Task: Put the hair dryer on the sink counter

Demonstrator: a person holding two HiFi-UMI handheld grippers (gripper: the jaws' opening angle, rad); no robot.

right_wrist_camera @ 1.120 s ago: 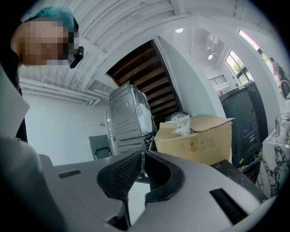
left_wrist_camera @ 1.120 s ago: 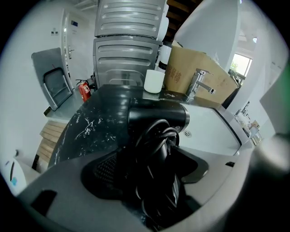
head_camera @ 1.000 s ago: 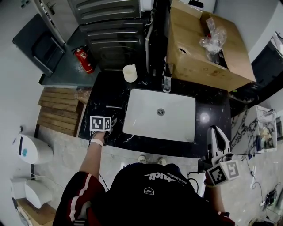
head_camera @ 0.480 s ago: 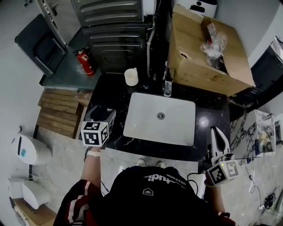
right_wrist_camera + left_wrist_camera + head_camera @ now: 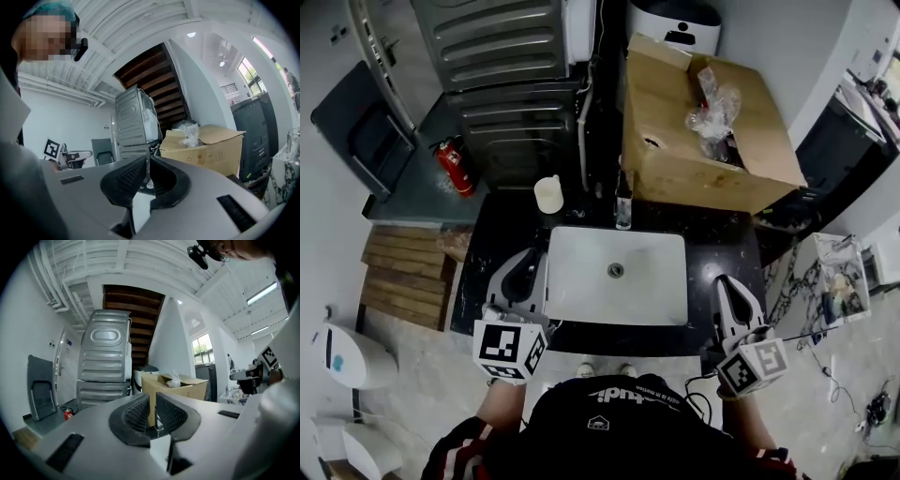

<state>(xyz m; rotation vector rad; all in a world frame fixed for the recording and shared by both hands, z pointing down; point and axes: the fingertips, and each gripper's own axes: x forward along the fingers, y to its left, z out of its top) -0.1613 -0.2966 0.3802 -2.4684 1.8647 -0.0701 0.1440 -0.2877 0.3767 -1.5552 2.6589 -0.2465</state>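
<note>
Black counter (image 5: pixel 741 248) under both grippers; hair dryer visible in no view, direction unknown; left gripper (image 5: pixel 528 267) closing on nothing, narrow gap; right gripper (image 5: pixel 729 286) nearly closed, empty.

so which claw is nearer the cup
The left claw, jaws closing on nothing, over the counter left of the sink; the right claw is past the sink's other side.
</note>
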